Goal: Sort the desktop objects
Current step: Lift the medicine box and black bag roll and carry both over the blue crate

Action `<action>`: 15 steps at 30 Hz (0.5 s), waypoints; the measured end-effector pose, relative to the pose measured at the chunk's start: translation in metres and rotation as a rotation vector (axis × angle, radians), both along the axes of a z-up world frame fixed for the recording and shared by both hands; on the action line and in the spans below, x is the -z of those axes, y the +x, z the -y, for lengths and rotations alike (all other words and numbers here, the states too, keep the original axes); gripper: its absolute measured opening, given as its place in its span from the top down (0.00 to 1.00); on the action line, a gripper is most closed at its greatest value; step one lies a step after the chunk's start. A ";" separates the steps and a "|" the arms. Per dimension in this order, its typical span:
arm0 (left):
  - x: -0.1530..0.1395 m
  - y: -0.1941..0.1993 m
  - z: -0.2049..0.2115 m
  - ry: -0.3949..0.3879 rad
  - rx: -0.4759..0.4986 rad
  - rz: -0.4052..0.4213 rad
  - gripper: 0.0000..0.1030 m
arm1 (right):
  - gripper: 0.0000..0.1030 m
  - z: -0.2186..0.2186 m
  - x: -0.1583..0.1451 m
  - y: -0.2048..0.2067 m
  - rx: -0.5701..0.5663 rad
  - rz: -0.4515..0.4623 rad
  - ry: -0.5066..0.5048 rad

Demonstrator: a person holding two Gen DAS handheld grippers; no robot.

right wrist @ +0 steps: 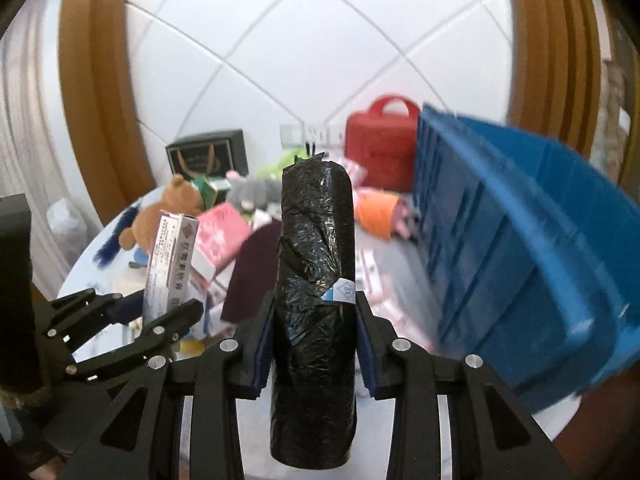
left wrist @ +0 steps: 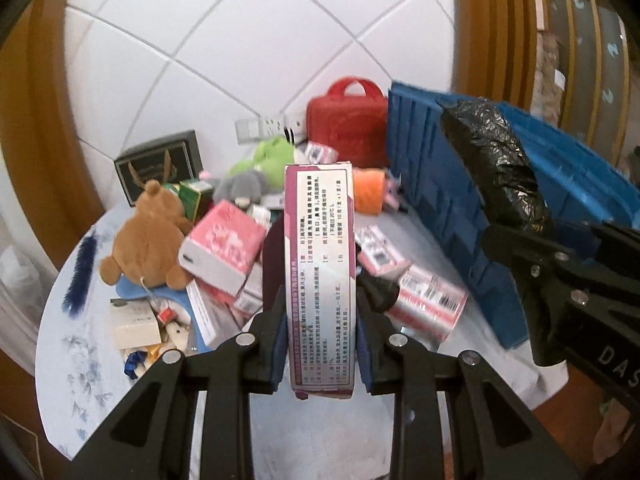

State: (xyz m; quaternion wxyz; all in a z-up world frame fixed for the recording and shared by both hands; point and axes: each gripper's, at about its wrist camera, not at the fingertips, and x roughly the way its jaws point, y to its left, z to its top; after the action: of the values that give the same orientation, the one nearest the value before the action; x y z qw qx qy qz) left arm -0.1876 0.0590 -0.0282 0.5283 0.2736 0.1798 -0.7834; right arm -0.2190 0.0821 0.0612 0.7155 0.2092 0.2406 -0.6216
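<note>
Sorting here looks to be at the carry stage: both grippers are loaded and raised over the cluttered table (left wrist: 60,360), so the sound move, as I judge it, is to bring each item over the blue crate (left wrist: 448,200) at the right of the frame, one at a time, and let go only once the item is past the rim.

Left gripper (left wrist: 322,340), bottom centre of its own view, pinches a tall, narrow medicine box (left wrist: 320,272) by its two broad sides, low on the box. It stands upright, white with purple edging and dense printed text. Its long top overhangs the grip, so swinging it fast could twist it between the pads.

Right gripper (right wrist: 314,344), bottom centre of its view, is clamped on a roll of black bin bags (right wrist: 314,280), also upright. The film is glossy, crinkled and soft, with a small blue-and-white label at the right edge; it may slip or squash, so steady pressure suits it.
</note>
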 end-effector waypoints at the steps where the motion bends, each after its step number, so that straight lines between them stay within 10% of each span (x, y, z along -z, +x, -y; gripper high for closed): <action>1: -0.005 -0.003 -0.001 -0.011 -0.010 -0.004 0.73 | 0.66 -0.001 -0.005 -0.002 -0.009 -0.009 -0.014; 15: -0.067 -0.070 0.036 -0.122 0.073 -0.051 0.73 | 0.66 0.019 -0.071 -0.046 0.052 -0.039 -0.129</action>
State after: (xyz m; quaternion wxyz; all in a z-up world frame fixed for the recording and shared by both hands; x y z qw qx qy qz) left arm -0.2579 0.0235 0.0385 0.5105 0.2272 0.1350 -0.8183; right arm -0.2654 0.0630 0.1323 0.7062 0.1565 0.2083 -0.6583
